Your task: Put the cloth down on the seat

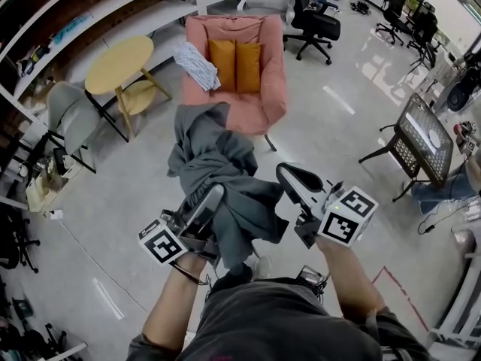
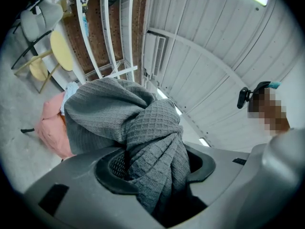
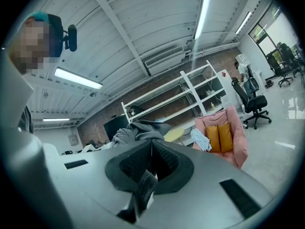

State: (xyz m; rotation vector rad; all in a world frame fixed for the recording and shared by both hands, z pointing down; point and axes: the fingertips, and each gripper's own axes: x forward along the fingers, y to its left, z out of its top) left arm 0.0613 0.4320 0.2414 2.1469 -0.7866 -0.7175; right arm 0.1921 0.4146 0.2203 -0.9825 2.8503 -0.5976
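1. A pale, glossy concrete floor (image 1: 143, 224) is seen throughout.
2. A round yellow wooden side table (image 1: 119, 64) is set beside white metal shelving (image 1: 135, 10).
3. Black wheeled office chairs (image 1: 314, 22) are parked farther off.
4. A white ribbed ceiling (image 3: 143, 13) is lit by long strip lights (image 3: 202, 15).

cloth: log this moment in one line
cloth: grey, bunched, held in air | left gripper: shut on cloth | right gripper: shut on cloth | seat: pink, ahead, cloth not on it yet

hidden: armchair (image 1: 274, 89) seat front-left, behind cloth (image 1: 218, 164) | too small: shelf (image 1: 150, 13) items
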